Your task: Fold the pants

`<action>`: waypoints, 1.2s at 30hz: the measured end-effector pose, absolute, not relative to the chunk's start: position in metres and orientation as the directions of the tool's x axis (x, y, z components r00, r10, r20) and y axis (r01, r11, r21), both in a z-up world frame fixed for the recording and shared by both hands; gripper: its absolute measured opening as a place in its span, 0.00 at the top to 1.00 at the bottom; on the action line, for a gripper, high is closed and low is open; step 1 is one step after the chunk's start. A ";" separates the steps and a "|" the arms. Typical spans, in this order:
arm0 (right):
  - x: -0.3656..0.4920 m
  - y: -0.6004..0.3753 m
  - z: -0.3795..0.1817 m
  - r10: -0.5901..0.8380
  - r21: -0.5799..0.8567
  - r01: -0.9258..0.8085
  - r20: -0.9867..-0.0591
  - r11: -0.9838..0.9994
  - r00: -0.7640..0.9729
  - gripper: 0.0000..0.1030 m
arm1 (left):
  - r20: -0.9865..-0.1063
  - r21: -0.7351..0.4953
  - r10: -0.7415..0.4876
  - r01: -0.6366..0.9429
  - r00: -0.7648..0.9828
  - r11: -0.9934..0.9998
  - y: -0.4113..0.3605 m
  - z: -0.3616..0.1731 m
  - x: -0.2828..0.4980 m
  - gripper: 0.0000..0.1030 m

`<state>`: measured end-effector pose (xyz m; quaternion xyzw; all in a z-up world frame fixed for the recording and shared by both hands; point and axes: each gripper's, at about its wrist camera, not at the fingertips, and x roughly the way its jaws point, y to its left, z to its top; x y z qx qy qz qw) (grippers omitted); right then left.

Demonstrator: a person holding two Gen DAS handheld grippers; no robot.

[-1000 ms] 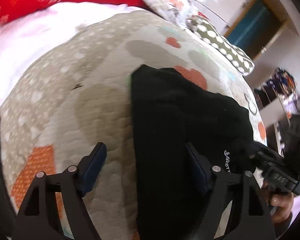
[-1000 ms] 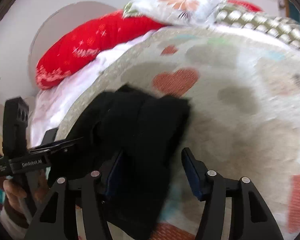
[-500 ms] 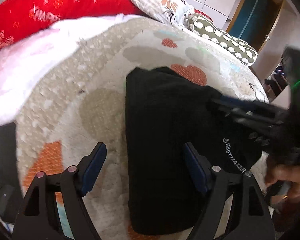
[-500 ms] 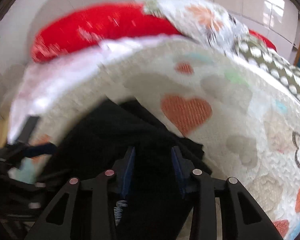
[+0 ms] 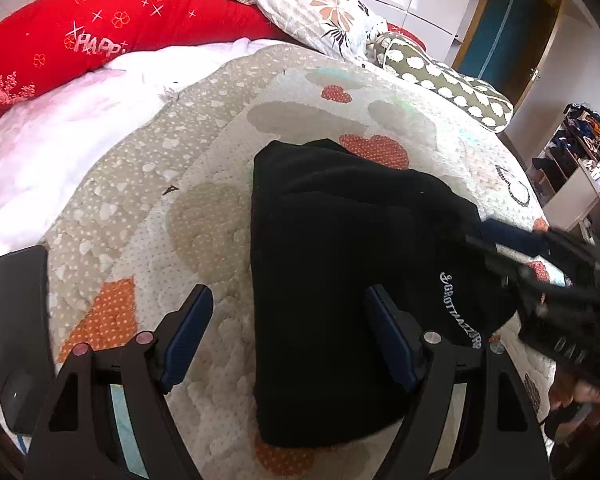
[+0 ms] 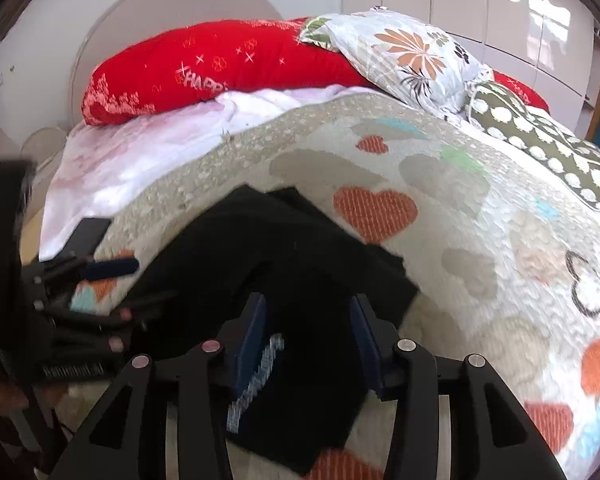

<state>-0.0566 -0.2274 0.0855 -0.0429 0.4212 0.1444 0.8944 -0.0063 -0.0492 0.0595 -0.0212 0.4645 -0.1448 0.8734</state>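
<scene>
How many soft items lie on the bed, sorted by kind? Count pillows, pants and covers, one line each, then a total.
Pillows: 3, the red pillow, the floral pillow and the spotted pillow
Pants: 1, the black pants, folded
Covers: 2, the heart quilt and the white sheet
Total: 6
</scene>
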 end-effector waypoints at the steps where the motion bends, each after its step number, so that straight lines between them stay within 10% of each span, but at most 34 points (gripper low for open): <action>1: -0.060 -0.227 0.083 0.216 0.040 -0.293 -0.771 0.955 0.599 0.56 | -0.803 -0.170 -0.271 0.231 0.531 0.958 -0.048 0.060 -0.008 0.23; 10: -0.062 -0.229 0.047 0.144 -0.001 -0.250 -0.816 0.968 0.560 0.40 | -0.812 -0.158 -0.251 0.216 0.528 0.964 -0.052 0.046 -0.010 0.21; 36: -0.079 -0.222 0.076 0.143 0.017 -0.211 -0.789 0.977 0.598 0.36 | -0.780 -0.098 -0.198 0.196 0.594 0.976 -0.050 0.067 -0.033 0.21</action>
